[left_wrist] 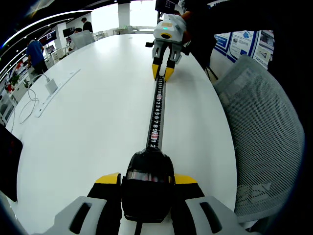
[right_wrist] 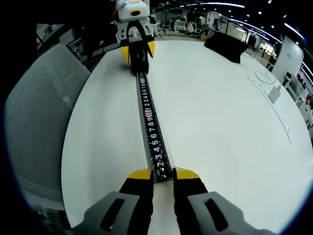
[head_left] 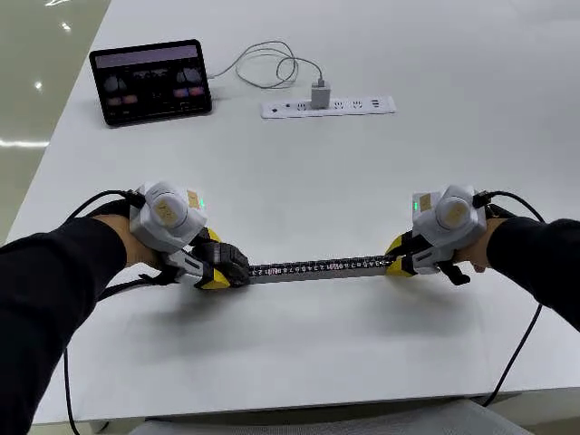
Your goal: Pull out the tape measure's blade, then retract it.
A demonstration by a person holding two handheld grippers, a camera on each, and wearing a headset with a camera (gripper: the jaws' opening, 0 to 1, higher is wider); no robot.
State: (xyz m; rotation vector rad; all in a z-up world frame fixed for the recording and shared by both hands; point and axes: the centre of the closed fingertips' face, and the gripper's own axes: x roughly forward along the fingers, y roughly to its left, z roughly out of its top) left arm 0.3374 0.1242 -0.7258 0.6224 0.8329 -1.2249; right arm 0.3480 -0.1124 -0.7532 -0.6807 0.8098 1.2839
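The black tape measure case [head_left: 233, 263] [left_wrist: 148, 183] lies low over the white table, and my left gripper [head_left: 217, 267] [left_wrist: 146, 178] is shut on it. Its dark blade [head_left: 317, 267] [left_wrist: 156, 112] [right_wrist: 149, 125], with white and red numbers, runs straight out across the table to my right gripper [head_left: 396, 256] [right_wrist: 163, 175]. That gripper is shut on the blade's end, yellow fingertips [right_wrist: 186, 173] pinching the tip. Each gripper shows far off in the other's view: the right gripper [left_wrist: 163, 72] and the left gripper [right_wrist: 137, 53].
At the table's far side lie a dark tablet [head_left: 150, 80] and a white power strip [head_left: 328, 107] with a plugged charger and looped cable [head_left: 267, 65]. A grey mesh chair [left_wrist: 259, 147] [right_wrist: 36, 127] stands at the near table edge. Cables trail from both grippers.
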